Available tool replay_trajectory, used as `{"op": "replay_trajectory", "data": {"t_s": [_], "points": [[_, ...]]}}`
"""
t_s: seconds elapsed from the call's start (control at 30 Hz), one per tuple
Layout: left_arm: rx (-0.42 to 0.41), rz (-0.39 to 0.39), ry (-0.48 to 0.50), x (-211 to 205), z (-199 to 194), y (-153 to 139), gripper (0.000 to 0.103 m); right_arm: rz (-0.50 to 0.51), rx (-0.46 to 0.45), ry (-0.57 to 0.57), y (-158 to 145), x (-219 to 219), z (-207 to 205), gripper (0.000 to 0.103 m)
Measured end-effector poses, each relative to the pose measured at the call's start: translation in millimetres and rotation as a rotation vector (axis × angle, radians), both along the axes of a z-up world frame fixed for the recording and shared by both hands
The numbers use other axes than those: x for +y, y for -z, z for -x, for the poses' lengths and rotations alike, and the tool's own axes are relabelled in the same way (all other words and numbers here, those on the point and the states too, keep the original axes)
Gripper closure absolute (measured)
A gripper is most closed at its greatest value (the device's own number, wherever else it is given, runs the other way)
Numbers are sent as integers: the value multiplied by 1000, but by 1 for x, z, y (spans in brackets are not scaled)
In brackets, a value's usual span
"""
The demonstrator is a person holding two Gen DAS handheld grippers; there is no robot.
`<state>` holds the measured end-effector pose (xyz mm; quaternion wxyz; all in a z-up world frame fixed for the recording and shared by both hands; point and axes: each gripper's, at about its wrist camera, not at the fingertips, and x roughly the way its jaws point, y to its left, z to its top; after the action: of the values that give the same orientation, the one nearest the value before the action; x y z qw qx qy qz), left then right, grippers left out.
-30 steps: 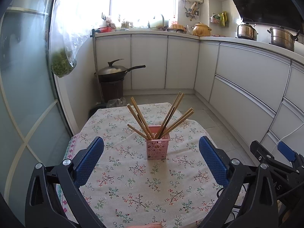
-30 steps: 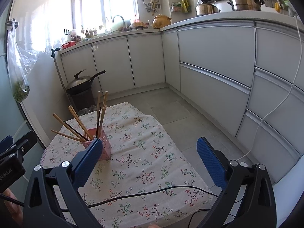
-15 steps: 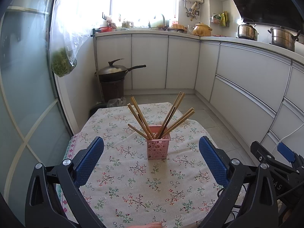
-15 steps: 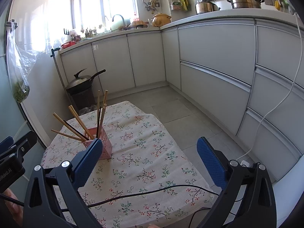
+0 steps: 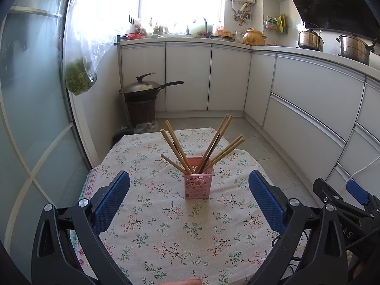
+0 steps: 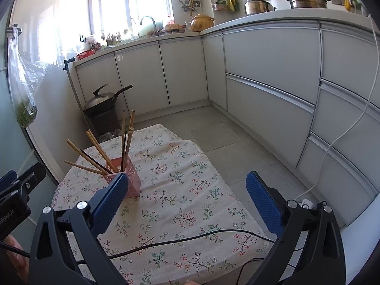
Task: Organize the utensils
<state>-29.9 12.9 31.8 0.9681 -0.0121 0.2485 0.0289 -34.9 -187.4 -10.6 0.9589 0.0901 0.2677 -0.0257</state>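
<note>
Left gripper [image 5: 188, 198]: nearest the lens in the left wrist view; blue ribbed fingers [image 5: 111, 200] spread wide, nothing between them, held above the near part of the cloth.
Right gripper [image 6: 187, 200]: fingers [image 6: 262, 204] spread equally wide, empty; its left finger overlaps the holder in the picture, contact not evident.
Black cable [image 6: 180, 238]: lies across the near edge of the cloth in the right wrist view.
Counter [image 5: 152, 228]: small table under a white floral tablecloth; no loose utensils visible on the bare cloth in either view.
Holder [image 5: 199, 182]: pink perforated plastic square basket, upright, roughly mid-cloth, beyond the left gripper's fingertips.
Chopsticks [image 5: 215, 140]: bundle of tan wooden sticks plus at least one dark one, all standing in the holder, fanned out left and right.
Progress (judgement): sorting looks essentially complete; every utensil in view sits in the holder.
Remaining (judgement): at most tidying the splayed fan; anything outside the frames cannot be assessed.
Background: lidded black wok [image 5: 142, 89] on a stand on the floor past the counter.
</note>
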Motion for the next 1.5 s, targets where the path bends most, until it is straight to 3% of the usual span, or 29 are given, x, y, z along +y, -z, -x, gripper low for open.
{"op": "replay_trajectory", "data": {"t_s": [0.87, 1.2, 1.5], "points": [[8, -37, -2, -7, 0, 1, 7, 0, 16, -5, 6, 1, -1, 6], [-10, -21, 14, -5, 2, 0, 16, -2, 25, -6, 6, -2, -2, 6], [17, -26, 18, -8, 0, 1, 9, -1, 22, -7, 6, -4, -2, 6]]}}
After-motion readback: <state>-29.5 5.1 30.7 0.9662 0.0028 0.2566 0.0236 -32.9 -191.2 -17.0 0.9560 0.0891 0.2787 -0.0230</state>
